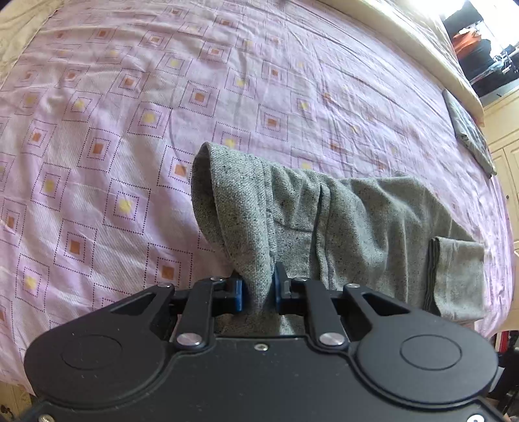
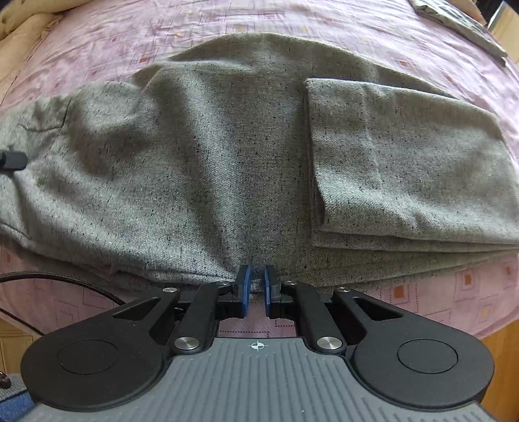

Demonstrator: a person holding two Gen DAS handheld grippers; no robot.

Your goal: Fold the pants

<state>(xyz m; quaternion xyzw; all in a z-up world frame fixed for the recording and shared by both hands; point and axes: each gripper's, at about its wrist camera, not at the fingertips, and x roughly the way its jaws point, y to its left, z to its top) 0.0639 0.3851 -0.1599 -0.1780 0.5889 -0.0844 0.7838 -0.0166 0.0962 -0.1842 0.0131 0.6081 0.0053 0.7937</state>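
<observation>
Grey speckled pants point(image 1: 356, 220) lie across the pink patterned bedsheet point(image 1: 113, 146). My left gripper point(image 1: 258, 276) is shut on a bunched fold of the pants, and the cloth rises from its blue pads into a raised loop. In the right wrist view the pants point(image 2: 194, 162) spread wide, with a leg end point(image 2: 405, 155) folded back over the right part. My right gripper point(image 2: 257, 276) is at the near edge of the pants. Its pads are almost together, pinching the hem, and creases run toward them.
A folded grey cloth point(image 1: 470, 136) lies near the bed's far right edge, also seen as the folded grey cloth point(image 2: 460, 26). A beige cover point(image 1: 421, 39) borders the far side. A black cable point(image 2: 65, 279) crosses the sheet at the near left. Cream cabinets point(image 1: 506, 155) stand beyond the bed.
</observation>
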